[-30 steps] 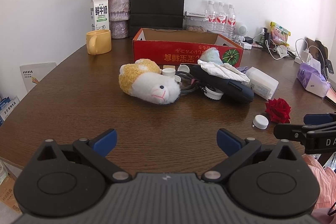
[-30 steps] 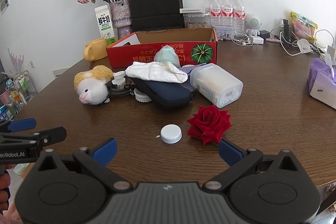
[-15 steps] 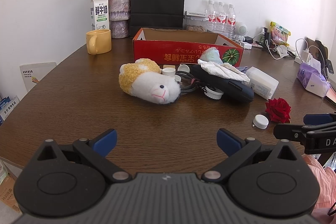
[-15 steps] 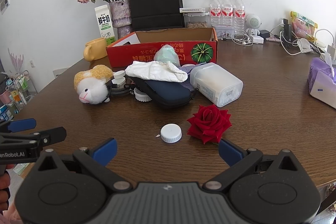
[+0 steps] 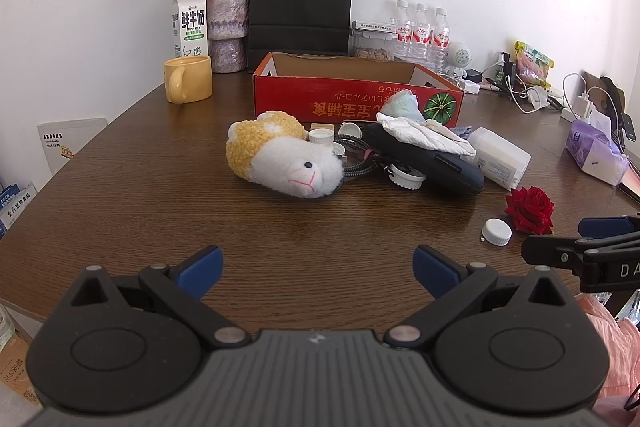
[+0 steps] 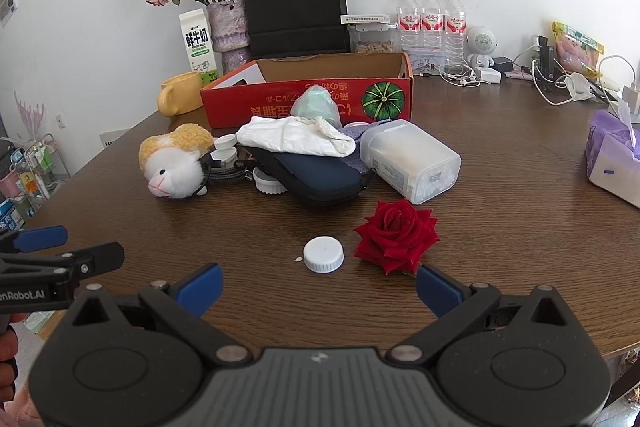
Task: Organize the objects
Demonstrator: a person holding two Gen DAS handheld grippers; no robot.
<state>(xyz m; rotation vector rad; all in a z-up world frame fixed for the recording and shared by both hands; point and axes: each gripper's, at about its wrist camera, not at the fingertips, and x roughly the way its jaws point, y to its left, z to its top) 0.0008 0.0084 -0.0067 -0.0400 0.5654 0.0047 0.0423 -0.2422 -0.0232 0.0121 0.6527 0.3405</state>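
1. Brown wood-grain tabletop (image 5: 120, 195) carries a cluster of loose things in front of a red cardboard box (image 5: 340, 103), which sits at 12 o'clock in the left wrist view.
2. Left gripper (image 5: 318, 265) hovers low over the near edge, jaws spread wide, nothing between them.
3. Right gripper (image 6: 319, 277) is likewise wide apart and empty; a white bottle cap (image 6: 323, 254) lies just ahead of it at 12 o'clock, apart from the fingers.
4. Red rose (image 6: 396, 235) lies just beside the cap at 1 o'clock; whether they touch I cannot tell.
5. Plush sheep (image 5: 280, 161) lies on its side at 12 o'clock from the left gripper, at 10 o'clock from the right.
6. Dark blue pouch (image 6: 316, 175) lies beside the sheep, with a crumpled white cloth (image 6: 296, 137) draped on its far end.
7. Translucent plastic container (image 6: 410, 161) lies on its side, right of the pouch.
8. Yellow mug (image 5: 188, 79) stands left of the box, at 11 o'clock.
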